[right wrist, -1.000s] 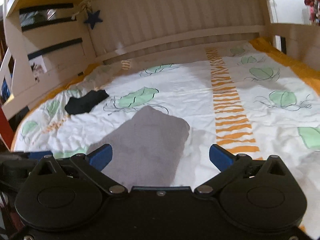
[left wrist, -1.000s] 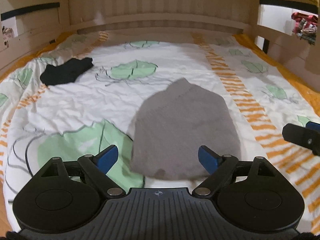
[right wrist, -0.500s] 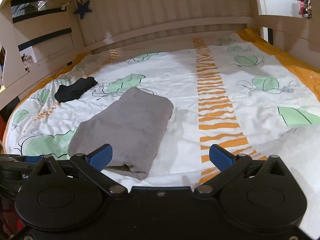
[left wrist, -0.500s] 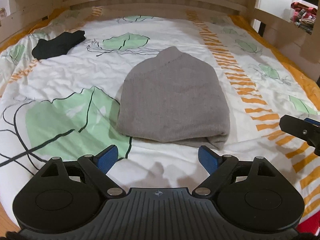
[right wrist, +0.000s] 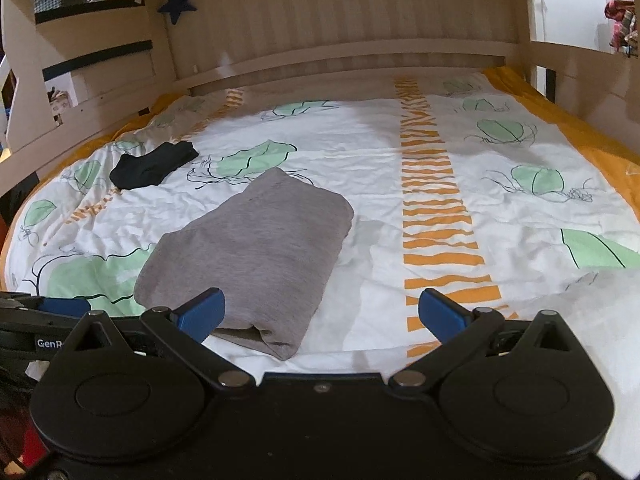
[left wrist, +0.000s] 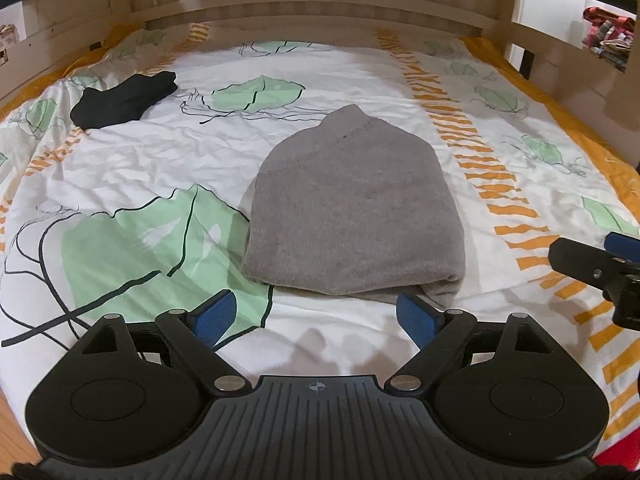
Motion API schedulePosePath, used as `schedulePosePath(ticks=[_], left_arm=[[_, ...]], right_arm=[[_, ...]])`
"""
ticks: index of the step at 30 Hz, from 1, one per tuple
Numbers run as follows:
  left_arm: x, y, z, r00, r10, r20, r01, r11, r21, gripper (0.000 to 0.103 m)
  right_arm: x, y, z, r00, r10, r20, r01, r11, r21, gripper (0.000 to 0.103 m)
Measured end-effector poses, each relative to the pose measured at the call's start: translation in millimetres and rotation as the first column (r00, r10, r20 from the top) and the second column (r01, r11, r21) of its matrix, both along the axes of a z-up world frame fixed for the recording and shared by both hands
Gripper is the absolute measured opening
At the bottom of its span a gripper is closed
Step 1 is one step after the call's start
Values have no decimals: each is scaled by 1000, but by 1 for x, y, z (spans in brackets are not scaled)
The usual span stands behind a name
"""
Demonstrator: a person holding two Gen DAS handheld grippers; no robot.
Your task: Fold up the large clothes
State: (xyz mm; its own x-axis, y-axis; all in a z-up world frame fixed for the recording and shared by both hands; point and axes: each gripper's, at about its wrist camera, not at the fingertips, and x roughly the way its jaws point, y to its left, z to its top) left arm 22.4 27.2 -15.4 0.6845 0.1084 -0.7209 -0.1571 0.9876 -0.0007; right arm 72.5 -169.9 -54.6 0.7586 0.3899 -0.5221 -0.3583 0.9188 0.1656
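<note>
A grey garment (left wrist: 352, 208) lies folded into a compact bundle on the bed, its open edges toward me; it also shows in the right wrist view (right wrist: 256, 256). My left gripper (left wrist: 316, 316) is open and empty, held just short of the bundle's near edge. My right gripper (right wrist: 320, 314) is open and empty, off the bundle's near right corner; its left fingertip overlaps that corner in the view. The right gripper's body shows at the right edge of the left wrist view (left wrist: 600, 268).
A black garment (left wrist: 124, 100) lies at the far left of the bed, also in the right wrist view (right wrist: 154, 164). The quilt (right wrist: 440, 200) is white with green leaves and orange stripes. Wooden bed rails (right wrist: 360, 52) enclose the back and sides.
Both grippers have pulled back and lifted off the grey bundle, which now lies flat and still. Both stay open.
</note>
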Motion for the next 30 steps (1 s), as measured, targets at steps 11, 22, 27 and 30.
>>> schedulePosePath(ticks=[11,22,27,30], left_arm=[[2,-1,0,1000,-2,-2,2,1000,12,87],[5,2,-2,1000,2,-21,-1,1000,16,87],[5,2,-3,1000,6,-25,-5,1000,17,87],[5,4,-3,1000,7,-26,-6,1000,18,87]], right_arm=[[3,4,2,1000,9,-6,-9,1000,-22,103],[6,9,2,1000,19,-18,-20,999,-42,103],[7,9,2,1000,19,-21,-20,999,-48,103],[9,8,-1,999,16,-32,-18,999,-50,103]])
